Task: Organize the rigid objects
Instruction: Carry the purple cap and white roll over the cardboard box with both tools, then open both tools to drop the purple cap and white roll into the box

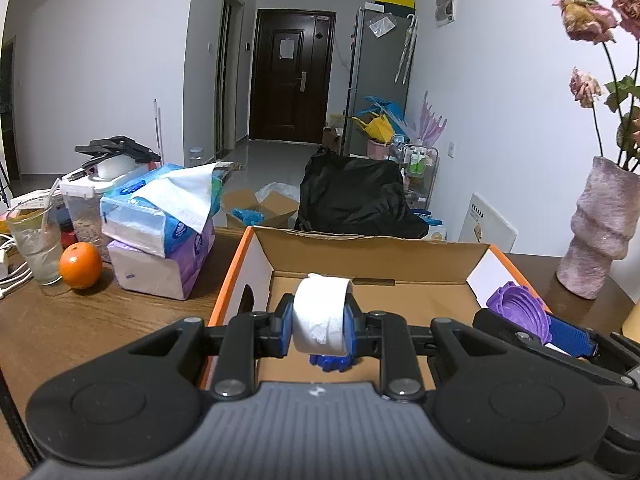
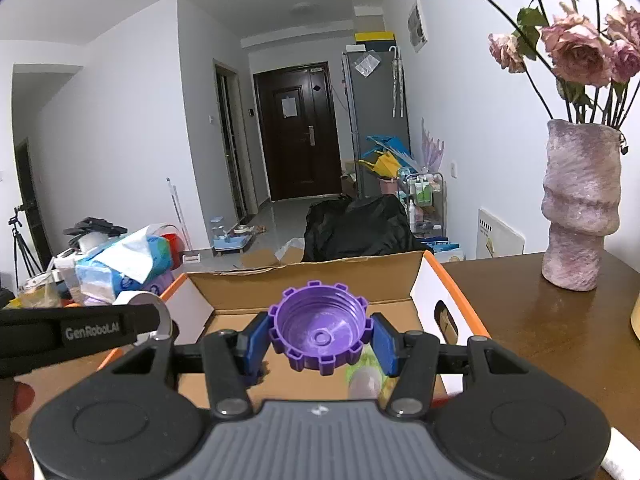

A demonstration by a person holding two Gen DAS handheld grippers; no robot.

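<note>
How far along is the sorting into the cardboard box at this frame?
Partly done: a blue toothed piece already lies in the cardboard box. In hand: the left gripper clamps a white roll, the right gripper a purple cap, both above the box. Left: releasing both.

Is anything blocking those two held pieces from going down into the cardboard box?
Nothing visible does. The white roll and purple cap hang over the open box, flaps up. A blue piece already lies inside.
</note>
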